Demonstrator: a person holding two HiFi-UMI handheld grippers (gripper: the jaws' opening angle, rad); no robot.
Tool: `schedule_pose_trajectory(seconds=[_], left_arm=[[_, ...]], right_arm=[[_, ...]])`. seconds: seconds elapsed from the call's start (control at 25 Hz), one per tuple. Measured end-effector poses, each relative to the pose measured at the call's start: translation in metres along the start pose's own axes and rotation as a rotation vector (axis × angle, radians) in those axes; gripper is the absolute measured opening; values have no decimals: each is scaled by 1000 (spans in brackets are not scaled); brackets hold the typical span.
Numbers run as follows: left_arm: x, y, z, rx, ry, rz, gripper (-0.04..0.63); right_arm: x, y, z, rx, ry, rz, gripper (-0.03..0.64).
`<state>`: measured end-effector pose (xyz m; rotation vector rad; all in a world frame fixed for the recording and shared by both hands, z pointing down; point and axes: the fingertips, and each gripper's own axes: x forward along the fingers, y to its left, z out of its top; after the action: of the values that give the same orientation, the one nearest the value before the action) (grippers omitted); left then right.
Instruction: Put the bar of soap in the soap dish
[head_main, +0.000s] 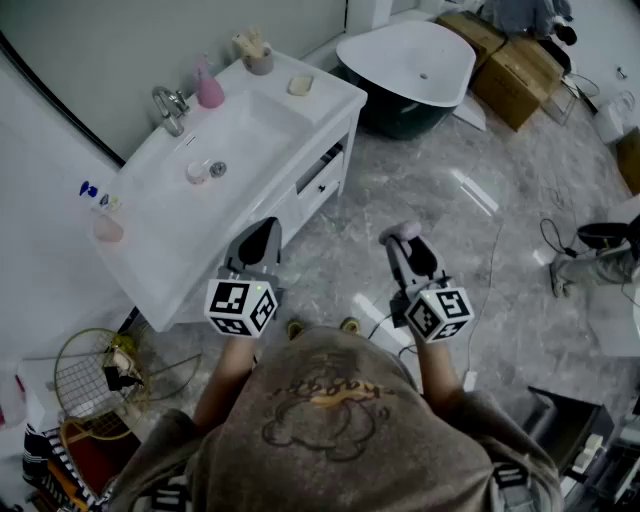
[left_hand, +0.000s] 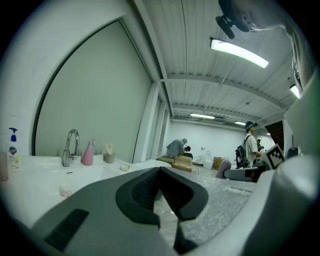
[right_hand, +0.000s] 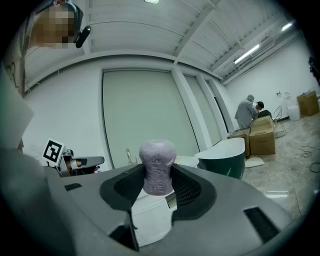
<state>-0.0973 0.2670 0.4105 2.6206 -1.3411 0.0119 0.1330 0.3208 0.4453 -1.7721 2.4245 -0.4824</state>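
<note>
With the lavender moulded soap bar clamped in the right tool and the left tool closed empty, transfer to the cream soap dish was not yet done.

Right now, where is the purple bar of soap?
The bar of soap is clamped in the right gripper, centre right in the head view, over the floor beside the white vanity, well short of the soap dish on its far corner.

Head view looks steeply down from above onto the sink table and floor. Both gripper views, set low, face level and share its faucet.
</note>
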Motion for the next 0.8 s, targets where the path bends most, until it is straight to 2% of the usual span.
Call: schedule_pose_trajectory(seconds=[0.2, 0.44, 0.8], left_arm=[[0, 2, 1, -5, 0, -7, 5], [-3, 16, 4, 18, 7, -30, 5], [-13, 54, -6, 51, 14, -89, 5]], right_arm=[[3, 4, -4, 3, 5, 7, 178], [15, 37, -7, -20, 4, 76, 179], [34, 53, -26, 24, -38, -4, 178]])
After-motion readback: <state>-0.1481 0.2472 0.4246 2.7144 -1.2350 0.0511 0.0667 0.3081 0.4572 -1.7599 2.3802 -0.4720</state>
